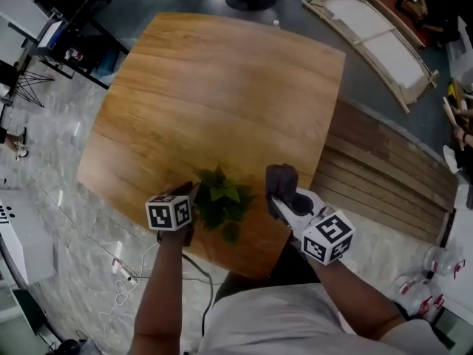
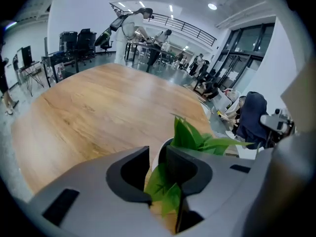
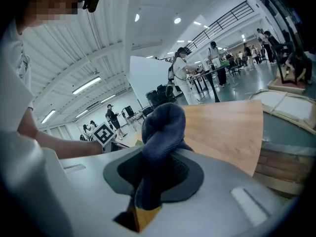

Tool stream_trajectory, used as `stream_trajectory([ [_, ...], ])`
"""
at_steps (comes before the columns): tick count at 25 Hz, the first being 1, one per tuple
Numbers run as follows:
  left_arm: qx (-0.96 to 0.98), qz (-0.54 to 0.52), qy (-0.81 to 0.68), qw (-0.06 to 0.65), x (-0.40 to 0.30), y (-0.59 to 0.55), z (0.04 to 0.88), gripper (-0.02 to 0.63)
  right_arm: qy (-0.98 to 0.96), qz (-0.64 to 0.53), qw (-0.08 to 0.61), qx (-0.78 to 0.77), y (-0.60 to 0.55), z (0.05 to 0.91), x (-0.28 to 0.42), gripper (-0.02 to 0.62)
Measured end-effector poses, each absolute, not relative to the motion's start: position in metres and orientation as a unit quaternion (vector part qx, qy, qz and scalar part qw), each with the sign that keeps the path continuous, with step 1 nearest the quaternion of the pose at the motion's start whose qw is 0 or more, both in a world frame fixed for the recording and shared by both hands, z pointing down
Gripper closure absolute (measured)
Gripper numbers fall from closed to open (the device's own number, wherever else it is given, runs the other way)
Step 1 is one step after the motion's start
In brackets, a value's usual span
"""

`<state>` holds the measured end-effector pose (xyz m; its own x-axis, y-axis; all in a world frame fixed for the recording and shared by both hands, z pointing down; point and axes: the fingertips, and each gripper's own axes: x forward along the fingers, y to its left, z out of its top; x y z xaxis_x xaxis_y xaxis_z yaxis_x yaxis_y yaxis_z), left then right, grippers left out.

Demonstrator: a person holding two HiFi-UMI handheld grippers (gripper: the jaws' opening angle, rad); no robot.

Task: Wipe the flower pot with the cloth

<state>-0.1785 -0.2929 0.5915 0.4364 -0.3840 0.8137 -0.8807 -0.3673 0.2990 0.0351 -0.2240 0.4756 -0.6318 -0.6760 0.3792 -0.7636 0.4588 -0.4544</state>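
The wooden tabletop (image 1: 222,87) carries the flower pot (image 2: 157,156) just inside its near edge, the leaves spilling over the rim. The left gripper (image 1: 194,197) has its jaws drawn in on the pot's white rim, steadying it. The right gripper (image 3: 158,177) is clamped on the bunched dark cloth (image 3: 163,127), held just beside the pot on the right-edge side. Wiping looks about to start: next, press the cloth against the pot's wall.

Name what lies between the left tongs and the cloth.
The flower pot with its leafy plant, in the head view; left tongs clamp its rim, right tongs hold the cloth.
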Motion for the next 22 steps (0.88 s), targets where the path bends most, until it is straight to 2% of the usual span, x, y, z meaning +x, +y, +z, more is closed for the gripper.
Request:
stream_trajectory([
  [6, 0.748, 0.361, -0.38, 0.407, -0.17, -0.289, 0.626, 0.509, -0.849, 0.33, 0.077, 0.406, -0.244, 0.516, 0.04, 0.526],
  [9, 0.757, 0.348, -0.38, 0.401, -0.169, -0.294, 0.632, 0.577, -0.848, 0.344, 0.077, 0.395, -0.256, 0.534, 0.041, 0.526],
  [14, 0.785, 0.291, -0.372, 0.401, -0.17, -0.297, 0.638, 0.584, -0.85, 0.381, 0.09, 0.352, -0.267, 0.574, 0.033, 0.526],
  [18, 0.802, 0.236, -0.367, 0.407, -0.172, -0.285, 0.647, 0.591, -0.852, 0.42, 0.1, 0.296, -0.271, 0.605, 0.008, 0.526],
  [22, 0.821, 0.188, -0.363, 0.398, -0.18, -0.275, 0.656, 0.591, -0.856, 0.458, 0.104, 0.217, -0.264, 0.619, -0.05, 0.526],
])
